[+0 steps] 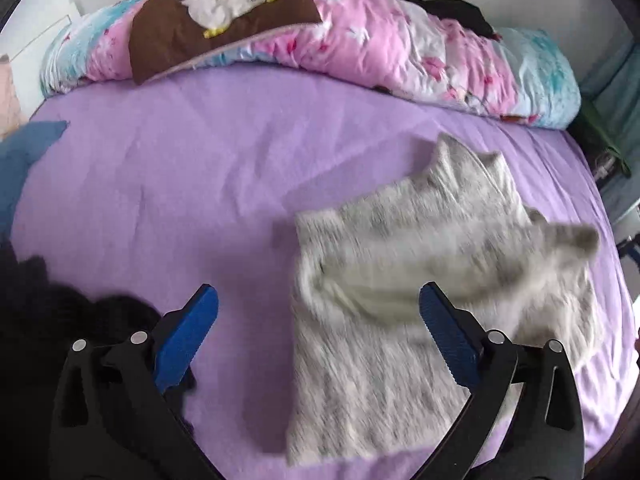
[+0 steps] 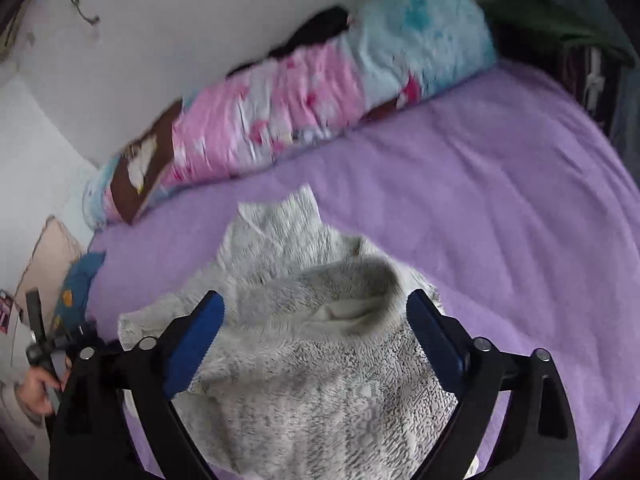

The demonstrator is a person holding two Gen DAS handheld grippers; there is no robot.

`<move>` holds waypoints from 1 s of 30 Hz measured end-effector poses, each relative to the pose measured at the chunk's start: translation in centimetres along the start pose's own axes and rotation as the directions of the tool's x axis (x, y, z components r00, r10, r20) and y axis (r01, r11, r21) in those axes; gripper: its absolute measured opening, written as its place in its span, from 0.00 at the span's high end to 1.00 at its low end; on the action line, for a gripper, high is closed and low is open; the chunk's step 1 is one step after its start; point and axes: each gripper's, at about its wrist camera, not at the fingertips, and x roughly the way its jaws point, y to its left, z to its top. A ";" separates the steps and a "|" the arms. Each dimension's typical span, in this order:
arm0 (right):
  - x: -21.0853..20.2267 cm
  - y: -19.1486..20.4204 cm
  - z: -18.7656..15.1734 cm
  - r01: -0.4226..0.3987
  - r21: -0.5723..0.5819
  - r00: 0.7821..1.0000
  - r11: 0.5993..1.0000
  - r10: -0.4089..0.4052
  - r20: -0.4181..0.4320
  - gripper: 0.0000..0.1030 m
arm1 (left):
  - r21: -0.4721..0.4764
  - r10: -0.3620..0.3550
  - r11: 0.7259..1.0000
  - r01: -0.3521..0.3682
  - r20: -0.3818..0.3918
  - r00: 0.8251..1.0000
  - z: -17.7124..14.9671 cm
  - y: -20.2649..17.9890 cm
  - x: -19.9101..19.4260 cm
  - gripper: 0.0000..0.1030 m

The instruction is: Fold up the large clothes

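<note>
A fuzzy grey-white sweater (image 1: 420, 280) lies folded on the purple bed sheet (image 1: 180, 184), blurred by motion in the left wrist view. My left gripper (image 1: 320, 320) hangs above the sweater's left edge, blue pads wide apart, nothing between them; the left pad is over bare sheet, the right pad (image 1: 444, 328) over the fabric. In the right wrist view the same sweater (image 2: 312, 360) fills the lower middle, a folded layer humped on top. My right gripper (image 2: 316, 332) stands open above it, its pads clear of the cloth.
A rolled pink and blue quilt (image 1: 400, 52) with a brown duck-print cushion (image 1: 216, 20) lies along the far wall. Dark fabric (image 1: 48, 312) sits at the bed's near left. A person's hand (image 2: 38, 388) holds the other gripper's handle at lower left in the right wrist view.
</note>
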 end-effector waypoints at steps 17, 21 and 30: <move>9.5 6.2 -5.1 0.251 -0.488 0.949 0.836 -0.313 -0.049 0.11 | 0.270 0.172 0.946 -0.179 0.050 0.984 -4.0 -7.1 8.7 0.06; 13.3 5.0 -3.1 0.277 -0.517 0.923 0.810 -0.373 -0.090 0.13 | 0.298 0.182 0.938 -0.175 0.005 0.983 -1.6 -6.8 11.8 0.06; 20.5 -0.2 -0.5 0.343 -0.495 0.852 0.798 -0.486 -0.193 0.22 | 0.212 0.178 0.967 -0.144 -0.148 0.973 1.6 -4.0 18.1 0.04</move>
